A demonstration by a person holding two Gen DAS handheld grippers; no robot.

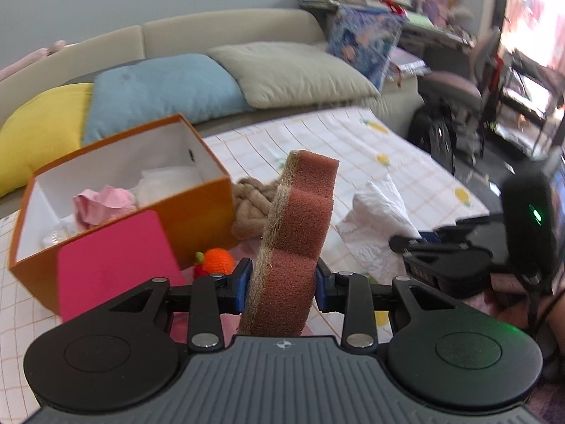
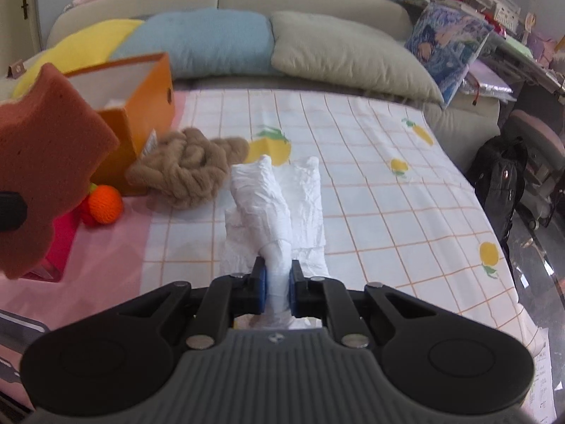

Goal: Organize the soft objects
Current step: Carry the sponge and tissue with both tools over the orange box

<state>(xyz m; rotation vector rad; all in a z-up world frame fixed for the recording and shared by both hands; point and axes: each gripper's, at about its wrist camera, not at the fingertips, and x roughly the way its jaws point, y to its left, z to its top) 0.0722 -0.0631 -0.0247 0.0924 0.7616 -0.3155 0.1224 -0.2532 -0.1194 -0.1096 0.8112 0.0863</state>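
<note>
My left gripper (image 1: 282,291) is shut on a brown wavy-edged sponge (image 1: 300,233) that stands upright above the bed; the same sponge (image 2: 46,162) fills the left side of the right wrist view. My right gripper (image 2: 277,284) is shut on a crumpled white tissue (image 2: 272,208), whose far part trails on the checked sheet; the tissue (image 1: 374,222) also shows in the left wrist view. An open orange box (image 1: 197,219) holds pink and white soft items. A tan knotted yarn bundle (image 2: 187,173) and an orange knitted ball (image 2: 105,205) lie beside the box (image 2: 148,106).
A pink card (image 1: 113,258) leans on the box front. Yellow (image 1: 39,130), blue (image 1: 166,92) and beige (image 1: 293,70) pillows line the bed's head. A black backpack (image 2: 501,176), a chair and a cluttered desk (image 2: 508,35) stand off the bed's right side.
</note>
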